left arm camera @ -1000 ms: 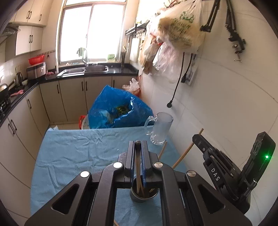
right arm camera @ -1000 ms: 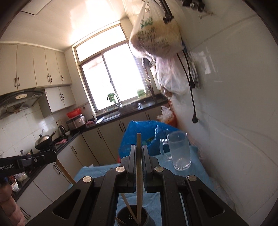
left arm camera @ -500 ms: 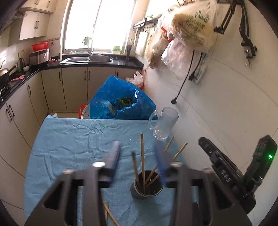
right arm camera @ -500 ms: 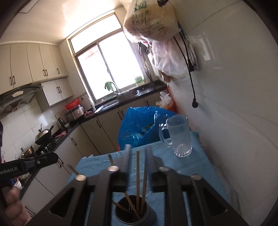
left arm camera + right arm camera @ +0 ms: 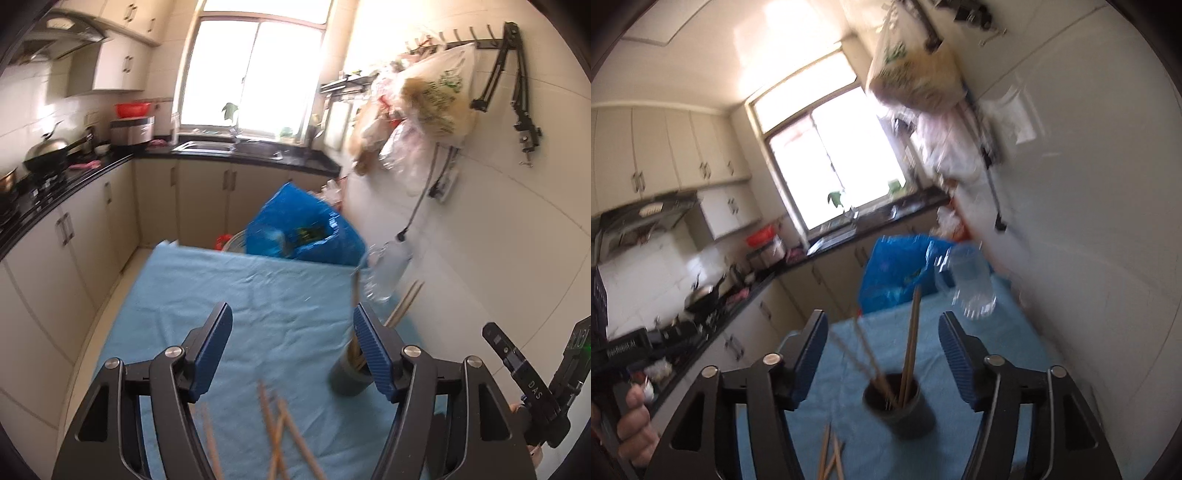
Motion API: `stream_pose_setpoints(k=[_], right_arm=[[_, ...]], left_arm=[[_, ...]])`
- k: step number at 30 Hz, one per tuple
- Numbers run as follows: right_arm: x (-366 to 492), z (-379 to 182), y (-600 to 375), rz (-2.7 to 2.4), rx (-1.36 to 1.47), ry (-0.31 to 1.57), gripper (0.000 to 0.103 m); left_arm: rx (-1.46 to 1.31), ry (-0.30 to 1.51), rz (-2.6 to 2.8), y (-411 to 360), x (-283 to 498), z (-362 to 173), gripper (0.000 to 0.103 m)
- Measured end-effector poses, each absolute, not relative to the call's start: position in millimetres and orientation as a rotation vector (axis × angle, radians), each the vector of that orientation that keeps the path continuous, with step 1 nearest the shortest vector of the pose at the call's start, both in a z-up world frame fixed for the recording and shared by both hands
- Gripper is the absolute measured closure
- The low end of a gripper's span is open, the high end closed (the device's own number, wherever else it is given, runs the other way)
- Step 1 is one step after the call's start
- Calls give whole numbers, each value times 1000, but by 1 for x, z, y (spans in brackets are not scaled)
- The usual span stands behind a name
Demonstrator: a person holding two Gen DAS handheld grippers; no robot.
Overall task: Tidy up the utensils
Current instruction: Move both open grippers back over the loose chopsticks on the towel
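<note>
Both the left gripper and the right gripper have just been opening and hold nothing, with the chopsticks standing in the dark cup.

left gripper: black frame, ribbed blue pads, silver screws
right gripper: same build; "DAS" lettering, green light

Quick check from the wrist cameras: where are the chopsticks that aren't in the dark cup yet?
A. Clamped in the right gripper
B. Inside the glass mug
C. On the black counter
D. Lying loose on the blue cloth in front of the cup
D: the loose chopsticks lie on the blue cloth near the dark cup, and both grippers are open and empty.
</note>
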State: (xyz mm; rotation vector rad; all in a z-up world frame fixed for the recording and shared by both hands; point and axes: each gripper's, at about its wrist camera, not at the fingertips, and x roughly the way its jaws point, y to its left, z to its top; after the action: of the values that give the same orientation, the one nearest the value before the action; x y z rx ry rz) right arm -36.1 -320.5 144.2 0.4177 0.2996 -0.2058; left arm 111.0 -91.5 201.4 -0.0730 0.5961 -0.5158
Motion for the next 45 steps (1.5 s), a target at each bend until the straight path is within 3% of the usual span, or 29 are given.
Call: stream_pose_setpoints(k=[9,15,19,23,25,33,38,45], right_arm=[[-11,77,-273,-107,408,525,34],[3,46,-259,-91,415,643,35],[2,44,-261,-104,417,654,37],[-4,43,-260,-107,414,650,37],[-6,42,-262,-108,412,652,37],[-8,41,-264,-99,412,650,37],[-4,42,-260,-80,401,659,37],[24,46,-231,3,343,725,40]], left_arm=[[-134,825,-393,-11,123,102,36],[-160,990,-435,-3,132,48,37],[-114,1077,-467,-31,144,24,53],[-47,1141,-434,-58,163,1,58],[-33,1178,-405,-63,174,-10,69],[20,1228,-297,-75,200,-38,76],[75,1198,-249,-83,201,-39,97],[13,1210,-302,-64,190,-37,98]])
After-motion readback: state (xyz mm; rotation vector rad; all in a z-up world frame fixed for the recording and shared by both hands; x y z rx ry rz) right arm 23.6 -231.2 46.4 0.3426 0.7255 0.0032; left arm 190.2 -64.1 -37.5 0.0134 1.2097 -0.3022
